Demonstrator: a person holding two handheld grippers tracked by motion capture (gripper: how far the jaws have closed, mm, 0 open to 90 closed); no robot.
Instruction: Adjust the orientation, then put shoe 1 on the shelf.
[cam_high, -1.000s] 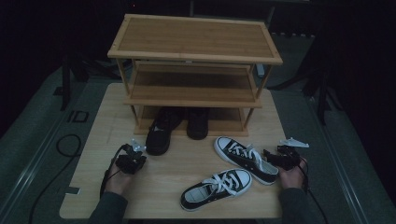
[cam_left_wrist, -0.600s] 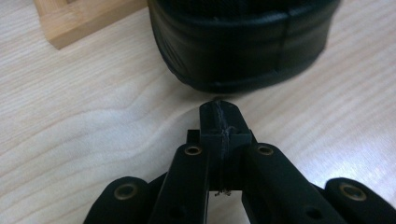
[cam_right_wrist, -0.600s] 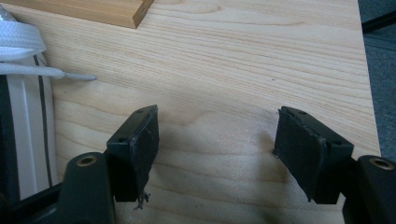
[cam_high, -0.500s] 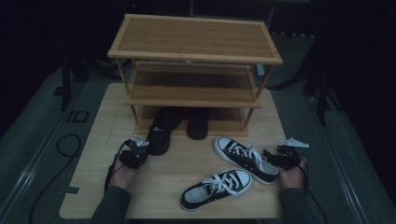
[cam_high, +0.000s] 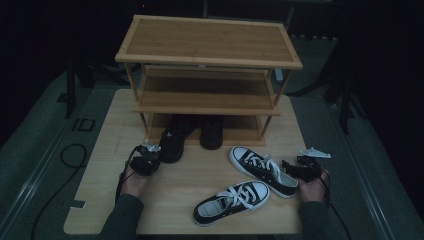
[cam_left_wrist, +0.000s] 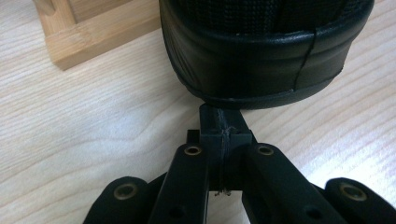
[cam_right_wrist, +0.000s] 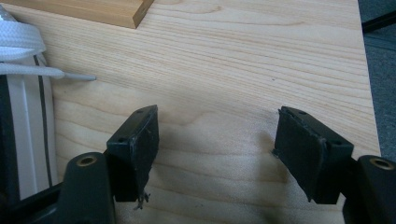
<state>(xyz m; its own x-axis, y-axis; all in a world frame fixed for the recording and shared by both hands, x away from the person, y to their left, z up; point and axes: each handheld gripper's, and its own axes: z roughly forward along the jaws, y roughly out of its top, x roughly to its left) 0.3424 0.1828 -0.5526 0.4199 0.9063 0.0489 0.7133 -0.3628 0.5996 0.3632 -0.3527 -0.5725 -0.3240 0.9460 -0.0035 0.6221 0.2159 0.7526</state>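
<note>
1. Left gripper (cam_left_wrist: 219, 122) jaws were closed, empty, tips at the heel of a black shoe (cam_high: 173, 141) before the shoe rack (cam_high: 207, 75).
2. Right gripper (cam_right_wrist: 217, 147) jaws were open, apparently empty, beside a sneaker (cam_high: 262, 169).

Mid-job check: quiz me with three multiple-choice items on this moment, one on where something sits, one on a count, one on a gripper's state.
1. Where do the two all-black shoes sit?
A. On the rack's top shelf
B. At the rack's lowest level, heels toward the person
C. On the floor

2. How many black-and-white sneakers lie on the table?
A. One
B. Two
C. Four

3. How do the right gripper's jaws stand?
A. Apart, with bare wood between
B. Closed on a lace
C. Closed on a shoe

Answers: 1 B, the high view shows them under the rack. 2 B, two sneakers lie in front. 3 A, the right gripper view shows the gap.
</note>
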